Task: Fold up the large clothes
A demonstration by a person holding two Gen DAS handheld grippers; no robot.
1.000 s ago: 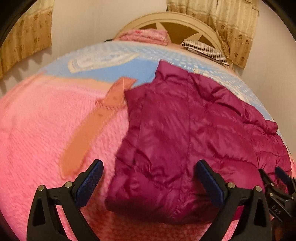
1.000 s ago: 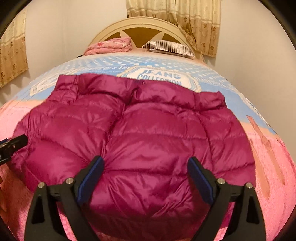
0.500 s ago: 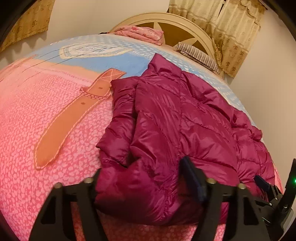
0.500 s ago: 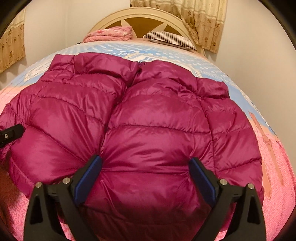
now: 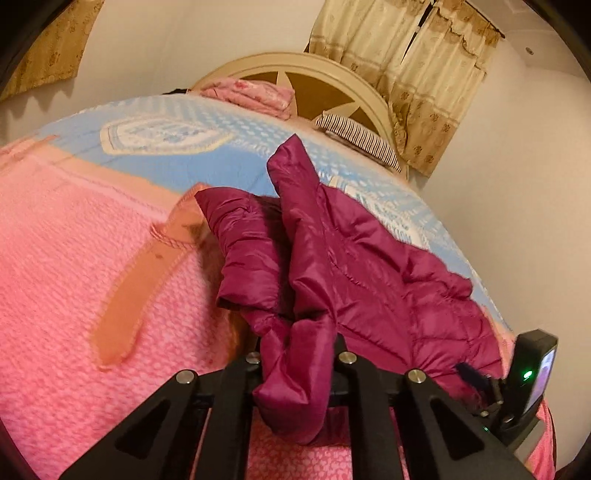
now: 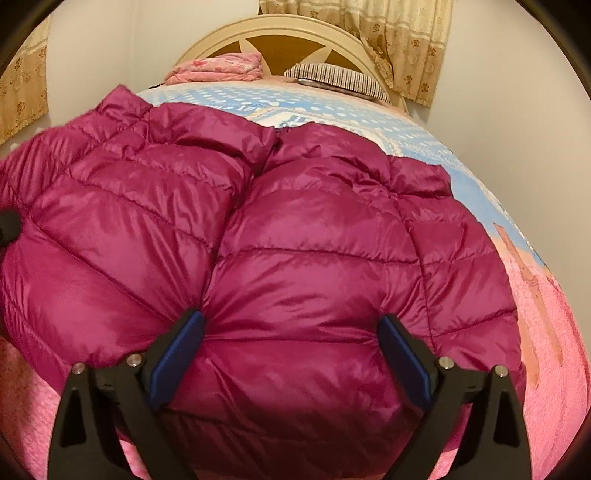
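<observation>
A magenta puffer jacket (image 6: 295, 240) lies spread on the bed, collar toward the headboard. In the left wrist view my left gripper (image 5: 295, 362) has its jaws closing tight on a bunched fold at the jacket's (image 5: 362, 266) near left edge, and that fold is raised off the blanket. The sleeve (image 5: 243, 251) hangs crumpled beside it. My right gripper (image 6: 291, 343) stands open over the jacket's lower hem, with puffy fabric bulging between its blue pads (image 6: 177, 350). The right gripper's tip (image 5: 472, 373) also shows at the left view's right edge.
The bed carries a pink and blue blanket (image 5: 55, 277) with an orange belt pattern (image 5: 140, 280). A folded pink cloth (image 6: 218, 68) and a striped pillow (image 6: 336, 79) lie by the cream headboard (image 6: 288, 26). Curtains (image 5: 417, 74) and a wall stand close on the right.
My left gripper went from wide open to pinched on the jacket's near left edge and lifted it. The right gripper came closer over the hem and stayed open.
</observation>
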